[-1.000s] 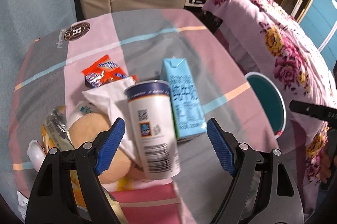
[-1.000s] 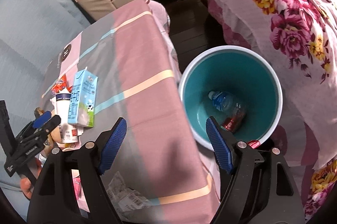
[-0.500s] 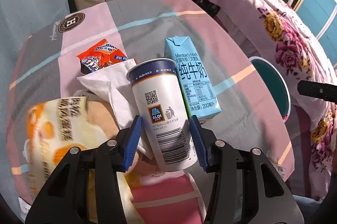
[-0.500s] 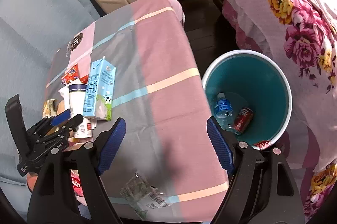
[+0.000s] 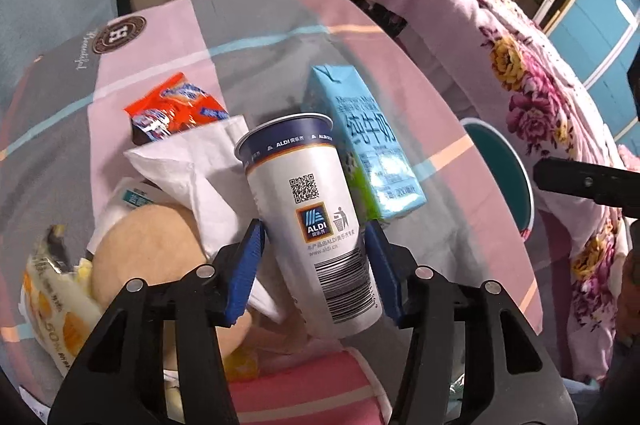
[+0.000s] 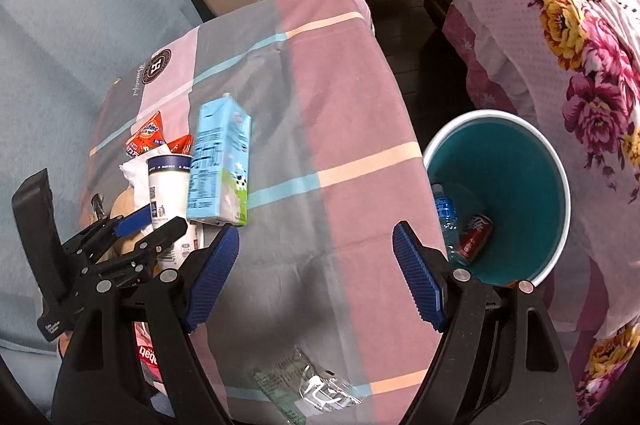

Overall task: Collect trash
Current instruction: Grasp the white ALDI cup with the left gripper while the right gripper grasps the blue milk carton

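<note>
Jaws of the left gripper [image 5: 316, 269] are clenched on the lower body of the white paper cup [image 5: 310, 217], blue pads pressed to either side just above its barcode. That cup leans among the trash on the checked counter [image 6: 348, 113], its open rim touching a pale blue milk carton [image 5: 360, 141] that lies just to its right. A white tissue [image 5: 192, 169] sits against the cup's left side, with an orange snack wrapper [image 5: 172, 111] beyond it and a round bun [image 5: 148, 249] nearer the camera. The right gripper [image 6: 316, 277] hangs released, jaws spread wide over bare cloth. Beside the counter's edge stands a teal bin [image 6: 556, 185], holding a water bottle [image 6: 444, 213] and a red can [image 6: 474, 237]. A clear crumpled wrapper [image 6: 308, 385] lies at the counter's near edge.
</note>
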Tool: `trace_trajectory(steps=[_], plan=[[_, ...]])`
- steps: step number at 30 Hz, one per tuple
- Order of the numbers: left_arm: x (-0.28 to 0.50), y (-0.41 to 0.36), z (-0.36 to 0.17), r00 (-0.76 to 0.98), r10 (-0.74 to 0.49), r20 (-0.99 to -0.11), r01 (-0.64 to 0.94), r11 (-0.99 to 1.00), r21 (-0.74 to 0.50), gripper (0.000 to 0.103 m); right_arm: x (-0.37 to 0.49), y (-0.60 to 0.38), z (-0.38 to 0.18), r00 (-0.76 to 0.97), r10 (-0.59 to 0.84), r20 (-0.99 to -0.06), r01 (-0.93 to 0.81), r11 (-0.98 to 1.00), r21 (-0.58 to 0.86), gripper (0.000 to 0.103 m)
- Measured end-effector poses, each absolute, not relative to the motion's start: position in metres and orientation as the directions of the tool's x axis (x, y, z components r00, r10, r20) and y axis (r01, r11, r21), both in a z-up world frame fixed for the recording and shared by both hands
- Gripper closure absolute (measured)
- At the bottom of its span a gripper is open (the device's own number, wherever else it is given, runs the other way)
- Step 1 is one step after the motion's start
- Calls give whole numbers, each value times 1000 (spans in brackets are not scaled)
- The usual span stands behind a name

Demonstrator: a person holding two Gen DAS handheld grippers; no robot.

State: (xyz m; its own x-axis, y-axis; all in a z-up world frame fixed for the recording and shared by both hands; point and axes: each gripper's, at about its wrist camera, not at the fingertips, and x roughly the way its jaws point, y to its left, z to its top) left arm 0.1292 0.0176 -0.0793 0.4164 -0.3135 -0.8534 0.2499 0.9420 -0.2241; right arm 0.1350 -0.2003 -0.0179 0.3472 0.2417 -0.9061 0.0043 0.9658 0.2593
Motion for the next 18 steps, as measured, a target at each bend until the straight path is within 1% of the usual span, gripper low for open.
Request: trace_trajectory(steps=[4,12,13,16,18], plan=[[129,39,-63,454,-343,-822,223,937,-267,50,148,-187,-20,336,240,-911,-26,969,245,28],[139,83,-38,522,-341,-781,152,939,-308,50,187,-139,-34,291,277,-916,-131,960,249,28],[140,88,-36,531,-337,-778,142,940,-310,50,192,-132,-37,280,283,-917,-147,957,251,28],[144,95,-36,534,-323,-781,127,944,-304,50,205,-115,-48,250,298,-921,-175,950,259,34],[146,97,-39,529,-313,-789,119,948,-297,50,211,-107,-55,234,306,-923,-187,946,266,35]])
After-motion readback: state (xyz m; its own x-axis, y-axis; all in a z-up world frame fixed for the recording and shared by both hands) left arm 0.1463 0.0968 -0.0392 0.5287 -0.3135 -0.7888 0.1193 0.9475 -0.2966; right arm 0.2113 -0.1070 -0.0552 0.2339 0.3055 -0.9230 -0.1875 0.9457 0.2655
